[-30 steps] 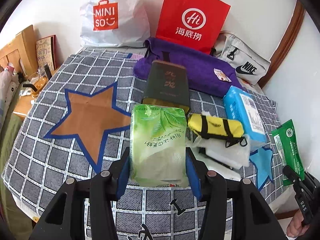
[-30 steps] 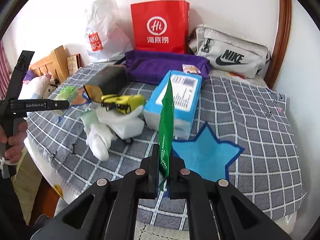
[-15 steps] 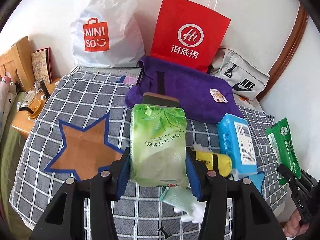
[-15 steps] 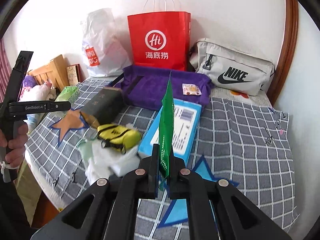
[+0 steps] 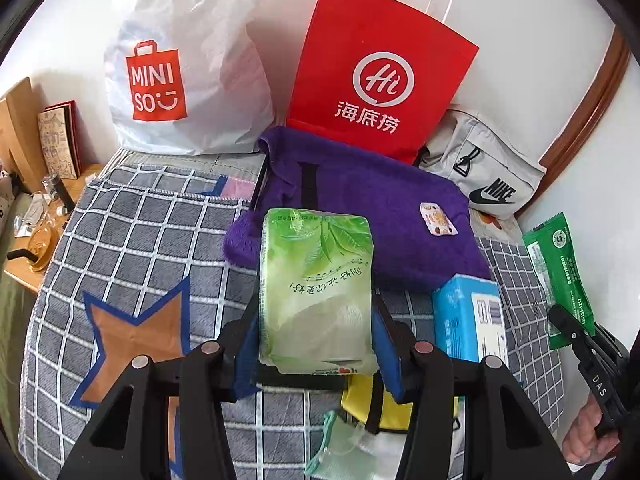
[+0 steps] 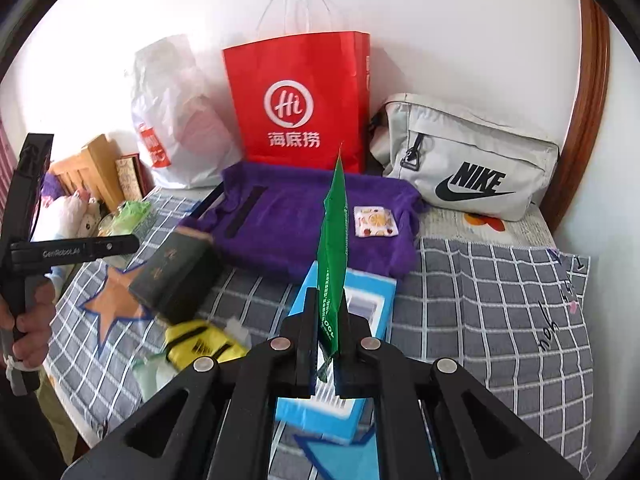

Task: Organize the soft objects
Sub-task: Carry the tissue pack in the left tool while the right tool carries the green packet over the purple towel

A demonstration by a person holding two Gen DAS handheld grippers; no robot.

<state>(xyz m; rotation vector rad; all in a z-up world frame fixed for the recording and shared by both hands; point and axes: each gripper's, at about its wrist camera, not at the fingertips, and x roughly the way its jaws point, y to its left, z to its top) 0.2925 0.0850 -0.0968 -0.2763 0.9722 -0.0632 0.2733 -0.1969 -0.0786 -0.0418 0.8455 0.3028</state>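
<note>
My left gripper (image 5: pixel 316 320) is shut on a light green tissue pack (image 5: pixel 316 288), held above the checked bedspread (image 5: pixel 132 232) just in front of a purple fabric bag (image 5: pixel 360 208). My right gripper (image 6: pixel 326 320) is shut on a flat green packet (image 6: pixel 332 248) that stands on edge between its fingers; the same green packet (image 5: pixel 560 272) shows at the right of the left wrist view. Below lie a blue tissue box (image 6: pixel 360 308), a yellow pouch (image 6: pixel 200 344), a dark box (image 6: pixel 176 276) and pale green and white soft items (image 5: pixel 344 448).
Against the wall stand a red paper bag (image 5: pixel 380 76), a white plastic shopping bag (image 5: pixel 188 72) and a grey sling bag (image 6: pixel 468 160). A wooden side table with books and small items (image 5: pixel 44 184) is at the left. Plush toys (image 6: pixel 72 212) lie beside the bed.
Both grippers have moved forward toward the wall and a little up with their loads. The purple bag and the red bag now look closer; the yellow pouch and dark box have slid under and behind.
</note>
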